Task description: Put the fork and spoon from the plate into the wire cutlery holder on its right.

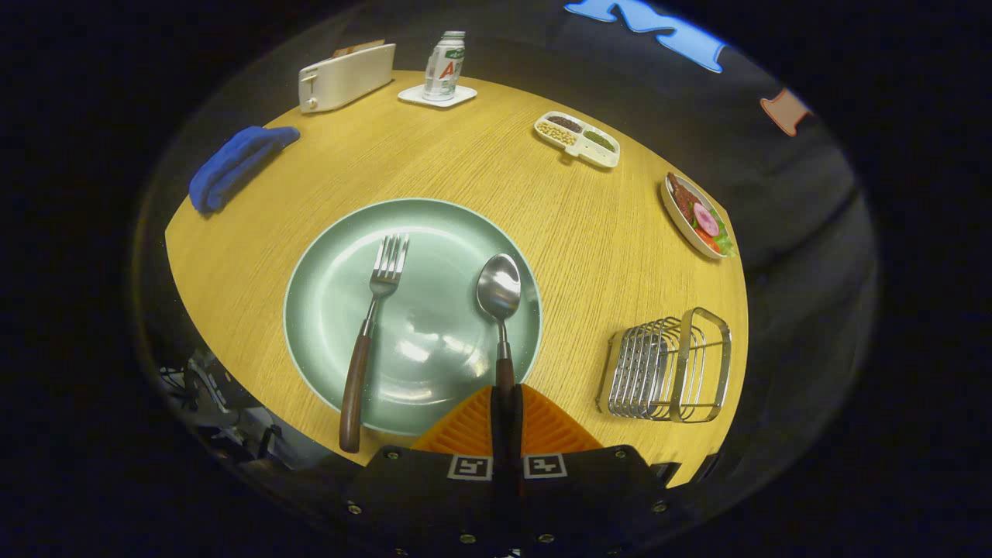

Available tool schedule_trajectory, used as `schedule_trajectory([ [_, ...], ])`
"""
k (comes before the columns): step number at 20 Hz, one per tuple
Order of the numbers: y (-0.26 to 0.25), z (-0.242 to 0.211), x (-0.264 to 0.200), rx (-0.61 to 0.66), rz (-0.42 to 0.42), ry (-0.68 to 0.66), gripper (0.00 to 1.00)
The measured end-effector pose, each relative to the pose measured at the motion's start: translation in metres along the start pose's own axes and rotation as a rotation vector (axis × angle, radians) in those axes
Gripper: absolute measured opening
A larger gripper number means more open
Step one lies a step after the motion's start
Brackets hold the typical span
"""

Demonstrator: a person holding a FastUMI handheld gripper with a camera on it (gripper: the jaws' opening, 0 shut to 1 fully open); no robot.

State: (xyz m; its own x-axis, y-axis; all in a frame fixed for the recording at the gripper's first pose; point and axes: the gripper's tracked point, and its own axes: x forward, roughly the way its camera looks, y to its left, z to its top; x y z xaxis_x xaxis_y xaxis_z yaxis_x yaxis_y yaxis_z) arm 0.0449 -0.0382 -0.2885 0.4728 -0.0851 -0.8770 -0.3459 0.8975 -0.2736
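gripper body: dark, matte, wide housing | fasteners: small round silver-headed screws spaced along the housing's upper face and edges | markings: two square black-and-white coded tags side by side, one at the base of each finger | fingers: wedge-shaped, ribbed with fine parallel ridges, tapering forward.

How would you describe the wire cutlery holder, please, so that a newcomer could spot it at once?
Start at the round green plate on the wooden table, where the claw is closed on the spoon handle. The wire cutlery holder stands on the table beyond the spoon's side of the plate. It is the only shiny metal rack of thin bars there; the nearby dishes hold food.
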Motion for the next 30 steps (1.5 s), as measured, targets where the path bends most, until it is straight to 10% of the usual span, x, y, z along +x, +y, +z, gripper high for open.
schedule_trajectory([
  [8,-0.036,-0.013,-0.051,-0.058,0.11,0.091,0.01],
  [18,-0.124,-0.027,-0.111,-0.074,0.045,0.14,0.01],
  [30,-0.164,-0.056,-0.086,-0.04,0.071,0.341,0.01],
])
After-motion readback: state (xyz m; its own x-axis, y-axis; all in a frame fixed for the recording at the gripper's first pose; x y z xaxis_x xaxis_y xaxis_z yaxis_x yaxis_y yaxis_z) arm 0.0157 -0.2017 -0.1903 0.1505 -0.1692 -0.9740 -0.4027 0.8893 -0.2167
